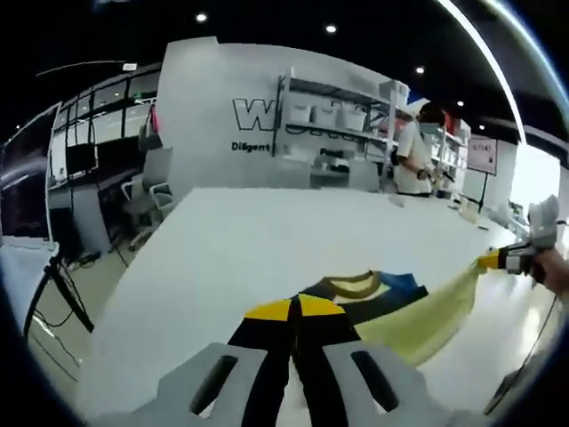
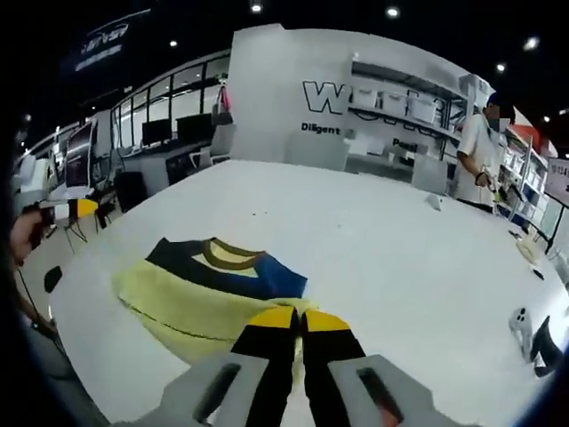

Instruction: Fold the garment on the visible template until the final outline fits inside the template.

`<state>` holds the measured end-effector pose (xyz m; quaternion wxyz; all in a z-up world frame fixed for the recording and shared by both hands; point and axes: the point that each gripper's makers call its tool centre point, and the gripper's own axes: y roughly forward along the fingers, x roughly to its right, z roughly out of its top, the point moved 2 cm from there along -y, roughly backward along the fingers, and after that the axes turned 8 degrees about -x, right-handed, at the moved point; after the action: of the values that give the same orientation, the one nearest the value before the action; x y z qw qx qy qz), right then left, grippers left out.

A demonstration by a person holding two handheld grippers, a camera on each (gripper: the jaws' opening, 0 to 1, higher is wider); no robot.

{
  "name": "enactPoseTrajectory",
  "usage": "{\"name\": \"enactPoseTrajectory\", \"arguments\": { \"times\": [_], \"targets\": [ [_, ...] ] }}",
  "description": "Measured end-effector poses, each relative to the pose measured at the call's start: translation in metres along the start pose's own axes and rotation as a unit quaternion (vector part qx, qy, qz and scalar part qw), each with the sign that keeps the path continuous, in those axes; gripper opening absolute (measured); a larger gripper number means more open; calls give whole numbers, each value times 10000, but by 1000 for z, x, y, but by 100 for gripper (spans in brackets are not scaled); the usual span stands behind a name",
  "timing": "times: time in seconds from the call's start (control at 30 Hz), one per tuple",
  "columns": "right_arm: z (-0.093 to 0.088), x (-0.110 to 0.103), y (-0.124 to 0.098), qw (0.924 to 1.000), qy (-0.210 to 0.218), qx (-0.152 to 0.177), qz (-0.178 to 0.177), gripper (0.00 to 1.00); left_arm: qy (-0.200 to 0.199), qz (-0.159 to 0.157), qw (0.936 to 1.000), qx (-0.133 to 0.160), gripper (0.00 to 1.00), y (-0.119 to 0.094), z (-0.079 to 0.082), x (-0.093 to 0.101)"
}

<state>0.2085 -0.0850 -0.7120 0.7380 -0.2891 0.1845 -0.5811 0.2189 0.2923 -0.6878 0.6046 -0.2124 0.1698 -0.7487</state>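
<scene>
A yellow T-shirt (image 2: 191,302) with blue-black shoulders and an olive collar (image 2: 227,253) lies on the white table (image 2: 373,240). My right gripper (image 2: 298,318) is shut on its near yellow edge. In the left gripper view the T-shirt (image 1: 418,320) stretches up to the right gripper (image 1: 498,261), which holds a lifted corner. My left gripper (image 1: 295,309) has its jaws together just in front of the collar (image 1: 354,285), and I see no cloth between them. In the right gripper view the left gripper (image 2: 76,208), held by a hand, hovers left of the shirt and apart from it.
A person (image 2: 476,151) stands at the back right by shelves (image 1: 333,116). Small white and black items (image 2: 533,334) lie near the table's right edge. Office chairs (image 1: 147,191) and tripod legs (image 1: 53,289) stand on the floor to the left.
</scene>
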Motion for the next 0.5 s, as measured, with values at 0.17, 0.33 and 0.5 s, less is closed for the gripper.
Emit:
{"name": "enactPoseTrajectory", "arguments": {
  "times": [0.17,0.33,0.5],
  "targets": [
    [6,-5,4,10000,-76,32,21,0,-140,-158,9998,-31,0,7,-6,7],
    [5,-5,6,10000,-93,-13,29,0,-82,-517,9966,-630,0,14,-37,20],
    [1,-5,8,9999,-103,-45,30,0,140,-944,9848,-1453,2,23,-80,36]
  ]
}}
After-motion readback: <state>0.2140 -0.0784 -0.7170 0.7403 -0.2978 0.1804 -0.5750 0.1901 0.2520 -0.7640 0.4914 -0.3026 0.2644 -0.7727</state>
